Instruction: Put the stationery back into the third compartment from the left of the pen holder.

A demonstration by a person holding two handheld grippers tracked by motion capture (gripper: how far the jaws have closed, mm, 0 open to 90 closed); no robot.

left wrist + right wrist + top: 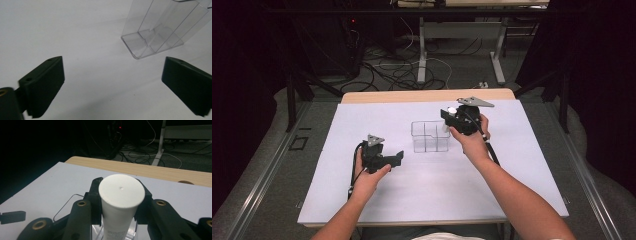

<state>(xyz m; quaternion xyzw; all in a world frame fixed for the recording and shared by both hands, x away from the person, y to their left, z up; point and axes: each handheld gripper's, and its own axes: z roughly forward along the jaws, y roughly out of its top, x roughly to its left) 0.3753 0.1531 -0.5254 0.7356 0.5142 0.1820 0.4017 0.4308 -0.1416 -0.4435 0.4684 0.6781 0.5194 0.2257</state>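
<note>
Here the right gripper [121, 202] pinches a white tube [121, 195] between its fingers, cap up, just above the clear divided organizer [430, 136], likely to drop it into a compartment. The left gripper [112, 85], fingers spread wide and empty, waits beside the organizer.

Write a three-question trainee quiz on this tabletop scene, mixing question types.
1. True or false: the left gripper is shut on something.
2. What does the right gripper hold? A) white plastic tube with a flat round cap B) metal spoon C) red block
3. Fill in: the clear plastic box with inner dividers stands on the white ____.

Key: 1 false, its jaws stand wide apart; 2 A; 3 table.
</note>
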